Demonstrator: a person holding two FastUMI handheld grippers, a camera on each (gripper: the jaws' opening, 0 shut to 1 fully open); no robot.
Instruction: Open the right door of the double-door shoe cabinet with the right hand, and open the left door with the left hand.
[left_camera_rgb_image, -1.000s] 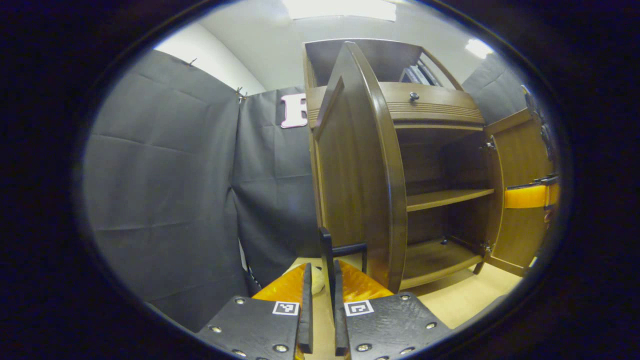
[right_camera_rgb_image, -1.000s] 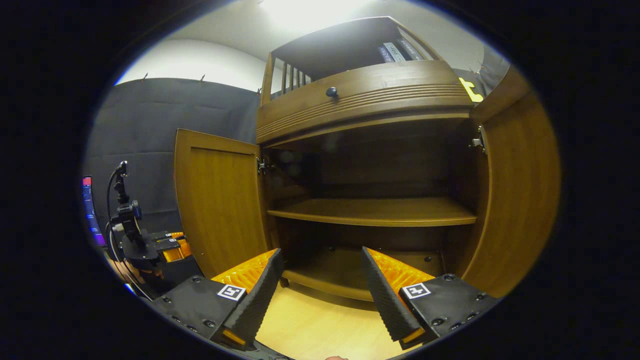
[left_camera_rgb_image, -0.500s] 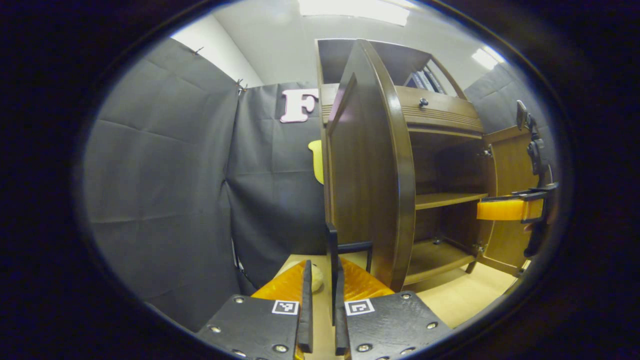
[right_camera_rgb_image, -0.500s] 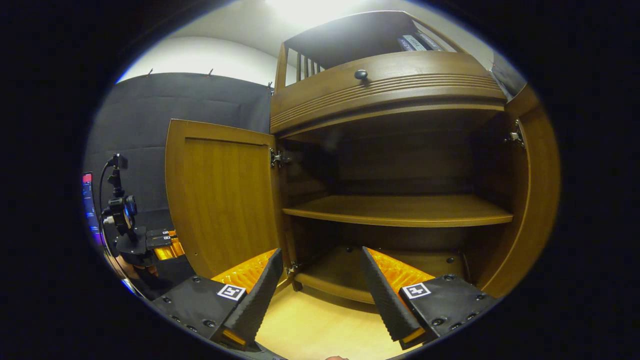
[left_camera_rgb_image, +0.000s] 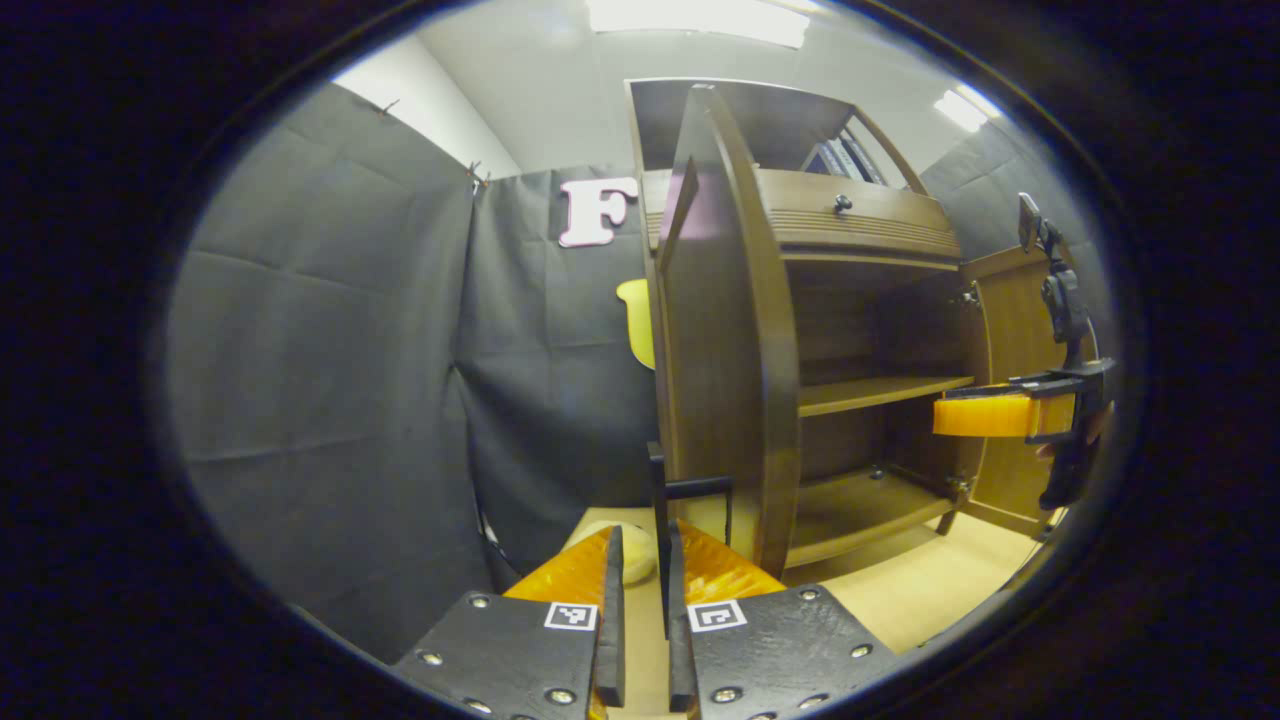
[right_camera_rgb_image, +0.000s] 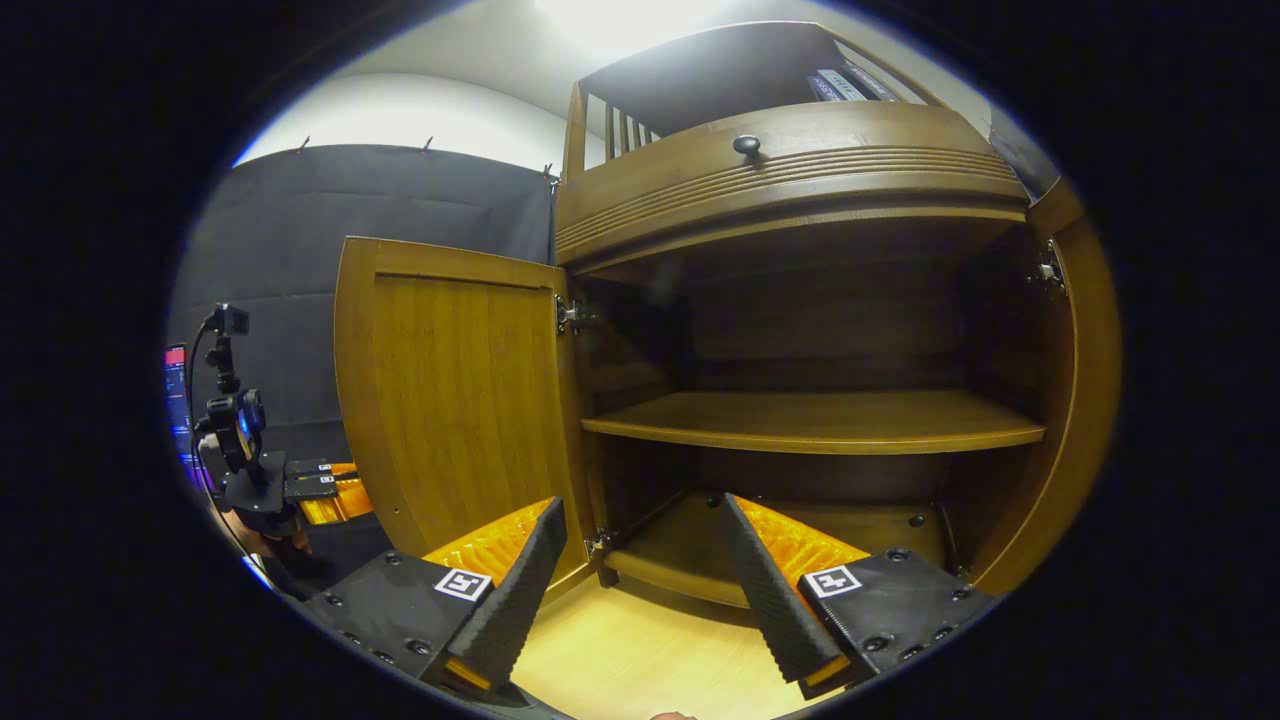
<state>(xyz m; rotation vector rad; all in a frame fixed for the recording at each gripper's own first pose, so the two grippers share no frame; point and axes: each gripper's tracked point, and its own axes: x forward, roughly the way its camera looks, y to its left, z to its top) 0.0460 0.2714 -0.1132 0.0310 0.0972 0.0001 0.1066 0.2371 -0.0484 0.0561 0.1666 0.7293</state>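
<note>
Brown wood shoe cabinet (right_camera_rgb_image: 800, 190): both doors stand open. Left door (left_camera_rgb_image: 715, 330) edge-on just ahead of the left gripper (left_camera_rgb_image: 640, 590), whose jaws are pinched on the door's dark handle (left_camera_rgb_image: 657, 520). Right gripper (right_camera_rgb_image: 640, 580) jaws wide apart, empty, facing the bare shelf (right_camera_rgb_image: 815, 425); right door (right_camera_rgb_image: 1085, 380) beside them.

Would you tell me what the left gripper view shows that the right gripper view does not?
Left gripper view: the left gripper straddling the handle of the left door, seen edge-on. Right gripper view: that door's inner face, and the right gripper open, holding nothing. Both: the open cabinet's middle shelf, the drawer knob and the opposite gripper farther off.
</note>
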